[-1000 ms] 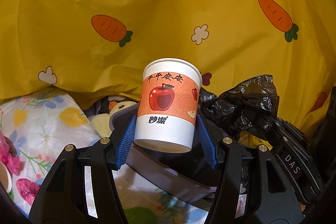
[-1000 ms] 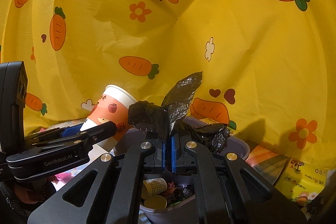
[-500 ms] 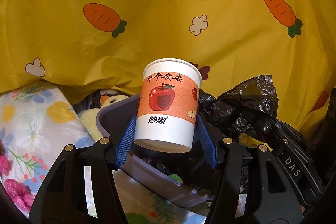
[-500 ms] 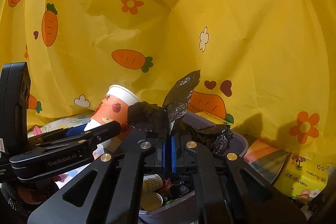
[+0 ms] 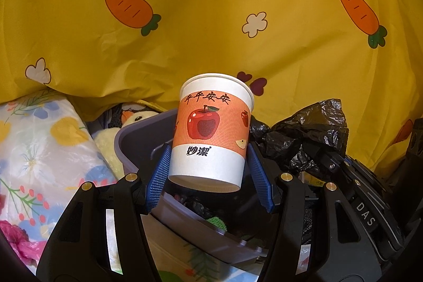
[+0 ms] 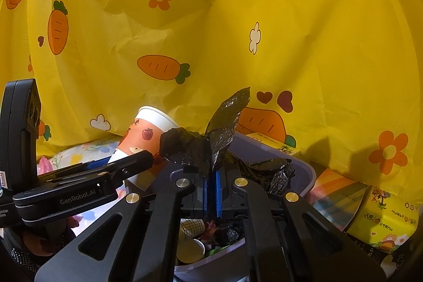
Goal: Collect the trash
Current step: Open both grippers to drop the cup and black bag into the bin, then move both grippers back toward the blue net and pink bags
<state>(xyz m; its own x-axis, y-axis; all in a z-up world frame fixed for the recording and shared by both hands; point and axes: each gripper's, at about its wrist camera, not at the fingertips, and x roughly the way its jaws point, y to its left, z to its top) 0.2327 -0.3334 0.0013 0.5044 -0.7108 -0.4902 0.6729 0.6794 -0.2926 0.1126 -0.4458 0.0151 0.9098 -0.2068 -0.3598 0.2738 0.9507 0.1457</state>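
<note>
One paper cup (image 5: 211, 134), white with an orange band and a red apple printed on it, sits upright between the two blue pads (image 5: 158, 173) of the left gripper (image 5: 208, 176), which is clamped on its lower part and holds it above the near rim of a single grey-purple bin (image 5: 201, 226). The right gripper (image 6: 211, 192) has its two blue pads pressed together on one crumpled black plastic bag (image 6: 206, 147), pinching it over the bin's opening, just beside the cup. Inside the bin, the right wrist view shows two more cups: one with a grid pattern lying on its side (image 6: 191, 226) and one plain one facing open end up (image 6: 190, 251), among dark scraps. To the right of the bin stand two printed tissue packs, a striped one (image 6: 339, 198) and a yellow one (image 6: 386, 216). One yellow plush toy (image 5: 111, 142) lies left of the bin beside a flowered plastic sheet (image 5: 42, 147), and a yellow carrot-print cloth (image 5: 211, 17) hangs behind everything
</note>
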